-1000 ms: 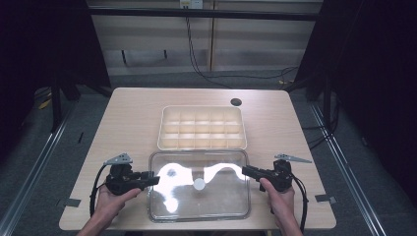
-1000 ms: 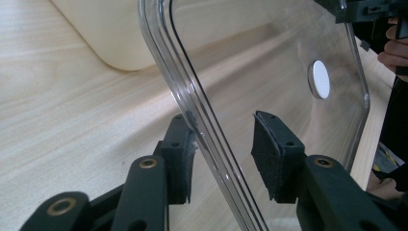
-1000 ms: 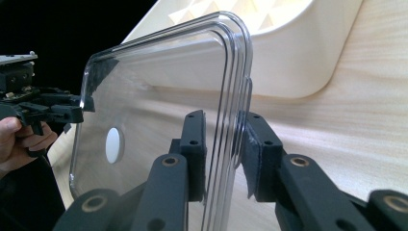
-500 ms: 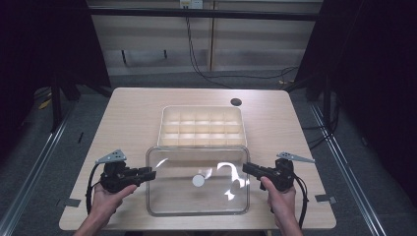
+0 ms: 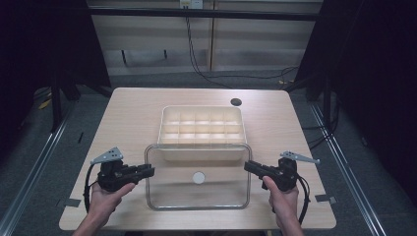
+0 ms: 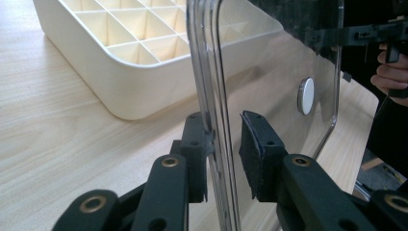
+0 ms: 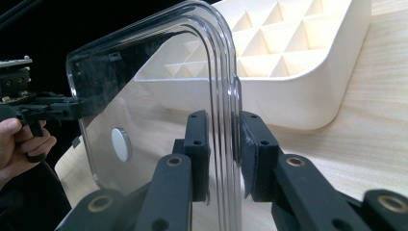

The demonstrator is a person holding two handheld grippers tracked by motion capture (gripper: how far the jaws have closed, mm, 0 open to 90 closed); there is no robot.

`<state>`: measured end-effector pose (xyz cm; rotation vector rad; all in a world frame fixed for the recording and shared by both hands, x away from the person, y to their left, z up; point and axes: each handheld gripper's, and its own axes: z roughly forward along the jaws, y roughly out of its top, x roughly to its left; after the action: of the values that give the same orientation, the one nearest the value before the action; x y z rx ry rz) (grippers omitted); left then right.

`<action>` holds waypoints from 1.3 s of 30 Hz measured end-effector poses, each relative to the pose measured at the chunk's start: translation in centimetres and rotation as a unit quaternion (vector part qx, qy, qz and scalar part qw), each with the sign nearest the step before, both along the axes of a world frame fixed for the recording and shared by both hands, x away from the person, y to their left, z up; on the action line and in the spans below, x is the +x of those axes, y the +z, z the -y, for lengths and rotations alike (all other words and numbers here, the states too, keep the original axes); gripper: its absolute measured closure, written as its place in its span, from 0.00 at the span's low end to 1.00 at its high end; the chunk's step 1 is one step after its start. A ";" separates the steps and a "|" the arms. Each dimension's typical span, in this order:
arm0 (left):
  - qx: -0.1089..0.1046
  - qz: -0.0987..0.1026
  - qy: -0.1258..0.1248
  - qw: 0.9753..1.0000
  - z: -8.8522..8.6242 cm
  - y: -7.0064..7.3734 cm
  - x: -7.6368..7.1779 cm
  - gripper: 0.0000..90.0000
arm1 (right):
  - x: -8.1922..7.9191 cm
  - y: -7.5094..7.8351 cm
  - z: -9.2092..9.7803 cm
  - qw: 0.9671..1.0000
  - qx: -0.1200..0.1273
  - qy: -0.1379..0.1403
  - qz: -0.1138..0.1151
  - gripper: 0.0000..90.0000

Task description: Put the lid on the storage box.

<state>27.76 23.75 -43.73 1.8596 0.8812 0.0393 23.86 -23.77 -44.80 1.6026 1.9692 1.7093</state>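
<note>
**Clear lid held up between two grippers, box waiting uncovered**

A pale wooden table stands in a dim room, dark curtains to either side and cables trailing along the floor behind. On it sits a cream compartment box, its grid of cells open to the air and, as far as I can see, holding nothing.

Just in front of the box, the person holds a transparent lid by its two short edges. The left gripper has the lid's rim between its pads, though in the left gripper view one pad stands a little off the plastic, so I'd call that grip loose rather than firm. The right gripper is clamped on the opposite rim, both pads pressed against it. The lid is tilted up on edge (the gripper views show it nearly upright), with a small white round knob at its centre.

My reading: the lid is picked up and squared to the box, but not yet carried over or lowered onto it. Aligning the corners and seating it are what's left.

No brand, label or writing is readable anywhere.
</note>
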 end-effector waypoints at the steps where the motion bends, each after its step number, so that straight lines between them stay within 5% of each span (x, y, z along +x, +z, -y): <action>1: 0.000 0.002 0.002 1.000 0.0 0.1 0.0 0.81 | -0.1 0.1 0.0 1.000 -0.001 0.000 0.001 0.83; 25: -0.012 0.011 0.006 1.000 0.1 1.9 1.0 0.82 | 0.9 2.3 0.1 1.000 0.003 -0.004 0.023 0.83; 39: -0.014 0.021 0.014 1.000 0.2 3.6 3.1 0.82 | 3.4 3.9 0.3 0.999 0.013 -0.007 0.036 0.83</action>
<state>30.87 23.52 -40.11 1.8140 0.8738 0.0833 27.25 -24.07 -40.86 1.5365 1.9068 1.7675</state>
